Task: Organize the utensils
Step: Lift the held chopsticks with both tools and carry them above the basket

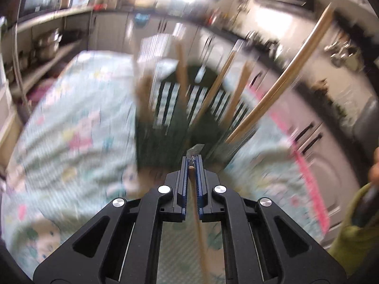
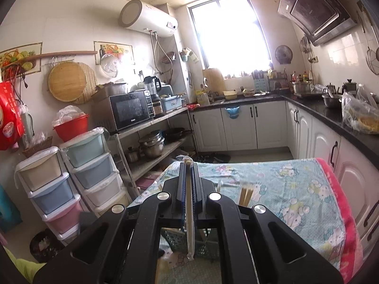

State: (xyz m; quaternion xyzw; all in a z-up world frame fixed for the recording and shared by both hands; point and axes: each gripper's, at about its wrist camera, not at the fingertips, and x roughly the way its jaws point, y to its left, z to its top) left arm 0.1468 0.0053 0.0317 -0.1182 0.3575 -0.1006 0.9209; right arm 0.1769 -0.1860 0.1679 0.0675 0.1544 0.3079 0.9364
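— Each claw was clamped on something?
— Yes. The left claw (image 1: 192,165) pinched a thin wooden chopstick (image 1: 197,213); the right claw (image 2: 188,165) nipped a plastic-wrapped pair (image 2: 190,213) above the slotted green basket (image 1: 165,118).

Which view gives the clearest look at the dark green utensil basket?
The left wrist view: the dark green utensil basket fills the centre with chopsticks standing in it, though motion-blurred. The right wrist view shows only a slice of its mesh low behind the right gripper, plus a few chopstick tips.
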